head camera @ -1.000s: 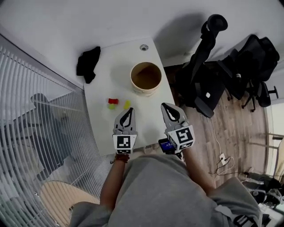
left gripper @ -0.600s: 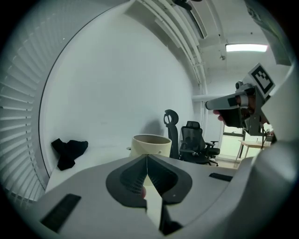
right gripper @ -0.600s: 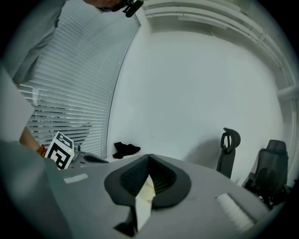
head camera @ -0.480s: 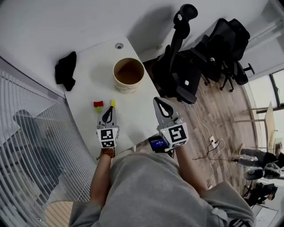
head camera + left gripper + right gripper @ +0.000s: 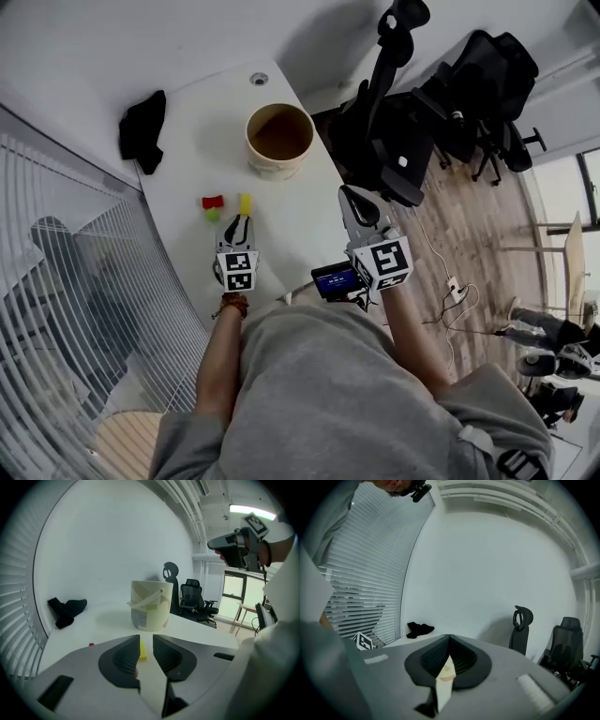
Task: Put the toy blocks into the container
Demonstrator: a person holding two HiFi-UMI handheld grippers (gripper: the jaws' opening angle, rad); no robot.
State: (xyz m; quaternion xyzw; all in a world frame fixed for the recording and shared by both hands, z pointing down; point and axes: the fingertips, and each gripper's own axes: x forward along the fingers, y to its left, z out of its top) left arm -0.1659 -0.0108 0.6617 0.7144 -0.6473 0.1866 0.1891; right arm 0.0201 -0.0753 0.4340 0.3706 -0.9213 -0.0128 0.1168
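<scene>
Your left gripper (image 5: 238, 222) points at a yellow block (image 5: 245, 203) just ahead on the bench (image 5: 199, 150).
Its jaws have just been opening and grip nothing; your right gripper (image 5: 354, 199) is clenched, empty.

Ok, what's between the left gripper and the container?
Only the yellow block, just ahead of the left gripper, whose empty jaws have just been opening; beyond it bare table to the container. The left gripper view shows it.

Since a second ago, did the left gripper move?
Yes. The left gripper sank toward the yellow block; its jaws have just been opening, nothing between them yet.
</scene>
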